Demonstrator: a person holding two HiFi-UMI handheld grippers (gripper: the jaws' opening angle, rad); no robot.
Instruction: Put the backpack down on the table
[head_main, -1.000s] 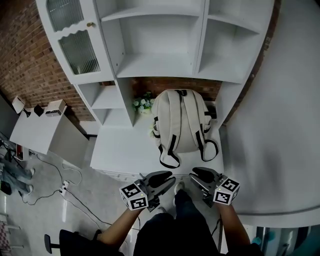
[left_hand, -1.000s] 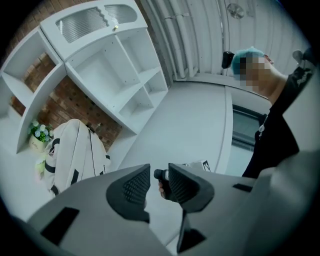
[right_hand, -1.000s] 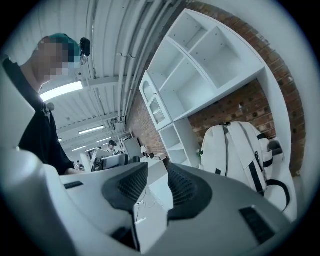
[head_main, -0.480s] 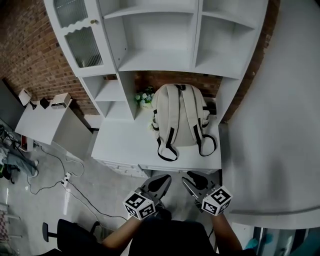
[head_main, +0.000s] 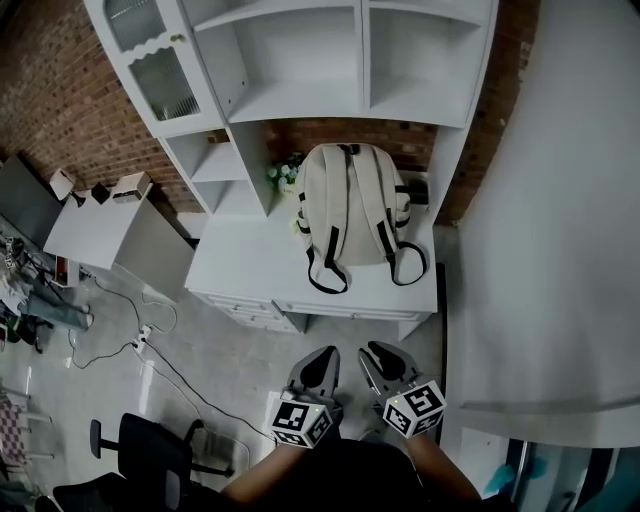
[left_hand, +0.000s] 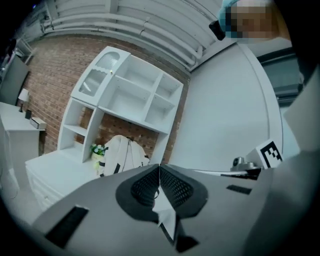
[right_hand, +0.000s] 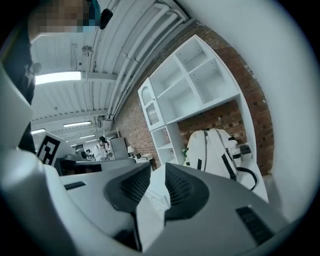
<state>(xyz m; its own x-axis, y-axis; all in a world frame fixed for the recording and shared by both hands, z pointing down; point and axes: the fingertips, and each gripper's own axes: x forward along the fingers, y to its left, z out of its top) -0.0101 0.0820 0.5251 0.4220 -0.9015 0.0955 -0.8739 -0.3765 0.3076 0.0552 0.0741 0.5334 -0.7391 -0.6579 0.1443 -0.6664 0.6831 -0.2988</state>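
The cream backpack (head_main: 350, 205) with black-trimmed straps stands upright on the white table (head_main: 250, 270), leaning back against the brick wall. It also shows in the left gripper view as the backpack (left_hand: 122, 152) and in the right gripper view as the backpack (right_hand: 215, 150). Both grippers hang well short of the table, over the floor near my body. My left gripper (head_main: 322, 356) is shut, its pads (left_hand: 159, 167) meeting with nothing between them. My right gripper (head_main: 378, 352) is open; its jaws have just been closing and the gap (right_hand: 158, 170) holds nothing.
A white shelf unit (head_main: 300, 80) rises over the table, with a small flower pot (head_main: 285, 175) left of the backpack. A low side table (head_main: 100, 215) stands at the left, cables (head_main: 140, 340) cross the floor, and a black chair (head_main: 140, 455) sits lower left. A large white curved wall (head_main: 560, 250) fills the right.
Both grippers have drawn back from the table, which now lies farther off. The left jaws have gone from wide open to shut. The right jaws have narrowed.
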